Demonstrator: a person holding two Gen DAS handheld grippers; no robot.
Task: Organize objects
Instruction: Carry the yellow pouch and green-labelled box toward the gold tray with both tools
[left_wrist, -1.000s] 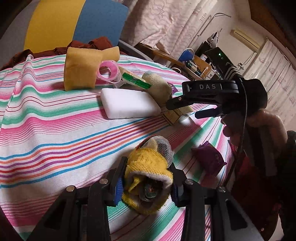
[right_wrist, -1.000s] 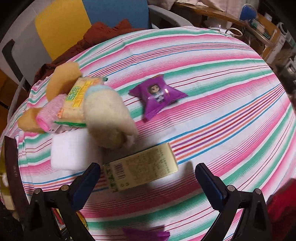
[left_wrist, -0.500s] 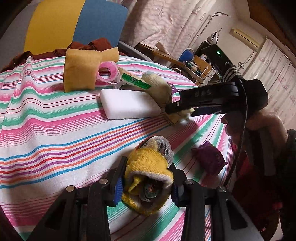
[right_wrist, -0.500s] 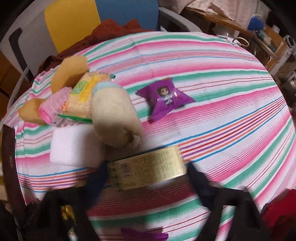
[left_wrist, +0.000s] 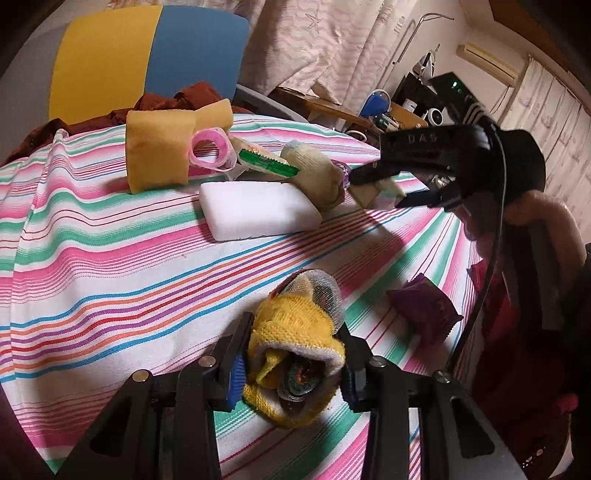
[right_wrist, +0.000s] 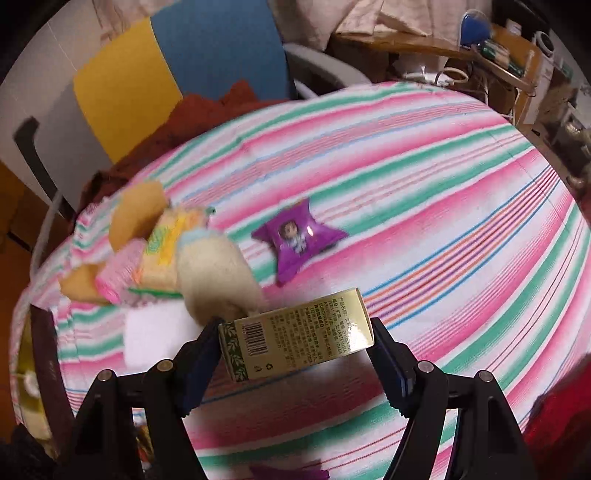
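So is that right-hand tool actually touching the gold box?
Touching. The right wrist view shows the right tool with both fingers pressed against the ends of the gold box.

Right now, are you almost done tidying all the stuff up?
Partly. A pile already sits together: yellow sponge, pink tape ring, white block. The left gripper holds a yellow sock bundle; the right gripper holds a gold box. Purple packets lie loose.
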